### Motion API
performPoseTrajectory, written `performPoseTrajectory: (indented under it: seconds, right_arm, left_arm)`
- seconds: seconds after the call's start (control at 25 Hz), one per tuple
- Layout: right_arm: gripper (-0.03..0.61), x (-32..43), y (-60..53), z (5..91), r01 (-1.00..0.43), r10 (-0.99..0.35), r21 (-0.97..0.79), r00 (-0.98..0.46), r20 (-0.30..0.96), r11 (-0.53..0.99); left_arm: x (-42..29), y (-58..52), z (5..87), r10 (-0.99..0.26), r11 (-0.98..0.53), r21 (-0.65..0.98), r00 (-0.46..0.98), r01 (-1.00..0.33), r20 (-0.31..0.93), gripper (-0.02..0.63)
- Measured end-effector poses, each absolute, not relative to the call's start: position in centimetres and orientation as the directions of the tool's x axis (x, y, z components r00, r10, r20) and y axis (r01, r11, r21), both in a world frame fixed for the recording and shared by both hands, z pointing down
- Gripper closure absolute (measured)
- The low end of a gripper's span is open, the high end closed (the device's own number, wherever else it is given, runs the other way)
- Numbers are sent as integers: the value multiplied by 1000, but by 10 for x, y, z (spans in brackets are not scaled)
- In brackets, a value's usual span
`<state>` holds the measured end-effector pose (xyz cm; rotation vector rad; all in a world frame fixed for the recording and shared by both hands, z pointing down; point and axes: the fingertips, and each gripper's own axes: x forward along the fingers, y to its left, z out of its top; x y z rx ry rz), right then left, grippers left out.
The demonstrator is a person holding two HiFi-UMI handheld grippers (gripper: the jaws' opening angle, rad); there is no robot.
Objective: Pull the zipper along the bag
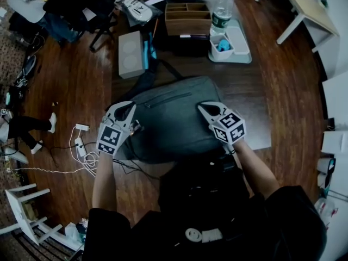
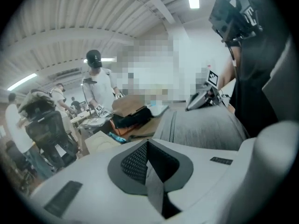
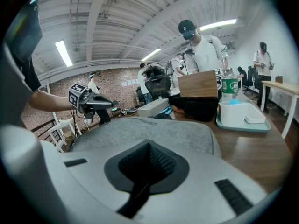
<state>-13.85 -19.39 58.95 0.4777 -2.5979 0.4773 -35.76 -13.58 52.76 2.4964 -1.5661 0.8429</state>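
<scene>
We are looking down on the grey bag (image 1: 174,118), which lies flat on the dark table (image 1: 255,107) with 1 hand-held gripper on each side of it. The left hand-held gripper (image 1: 124,113) is at the bag's left edge, tip pointing in over the fabric. In the left gripper view its jaws are pressed together. A pale grey strip shows in the seam between them, and we cannot tell what it is. From that view the bag (image 2: 201,129) stretches away just beyond the tips.

The right hand-held gripper (image 1: 209,110) sits over the bag's right part, well apart from the left one. Its jaws are also pressed together, with nothing visible between them. In the right gripper view the bag (image 3: 149,132) fills the space just past the tips, and the left hand-held gripper (image 3: 93,101) is raised at the far edge.

A slanted zipper (image 1: 168,99) runs across the bag's top face, between the 2 tips and touching neither.

Behind the bag we see a wooden organiser (image 1: 187,18), a water bottle (image 1: 222,10) and a white tray (image 1: 231,42).
</scene>
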Motion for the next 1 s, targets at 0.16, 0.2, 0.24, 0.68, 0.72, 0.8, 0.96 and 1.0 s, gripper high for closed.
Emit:
performPoseTrajectory:
  seconds: [0.16,0.2,0.24,0.68,0.72,0.8,0.96,1.0]
  right_arm:
    - [568,-139,-194,590,-406,-249,-246,-836,488,880]
    - [568,-139,-194,589,-407,-253,-242,-836,486,880]
    - [568,-139,-195,588,-409,-257,-238,-836,485,881]
    - [568,-120,-183,614,-425,-266,-222,-817,512,878]
    - [568,-124,-188,612,-421,-267,-224,-823,501,879]
    - [568,-130,-195,607,-413,-270,-222,-834,481,883]
    - [569,-129,-193,610,-408,-272,-224,-844,461,885]
    - [569,-129,-193,609,-404,-273,-224,-850,451,887]
  left_arm:
    - [-311,-165,497,-887,-383,-41,355,-923,296,614]
    - [-297,-173,487,-900,-372,0,361,-928,246,614]
    - [-284,-180,478,-910,-366,41,366,-930,196,614]
    - [-196,-193,549,-905,-371,138,391,-918,169,614]
    - [-198,-197,547,-906,-363,144,385,-921,174,614]
    - [-203,-202,544,-910,-355,126,374,-926,181,614]
    - [-202,-200,547,-916,-332,87,343,-939,207,614]
    - [-204,-200,547,-921,-317,82,327,-945,212,614]
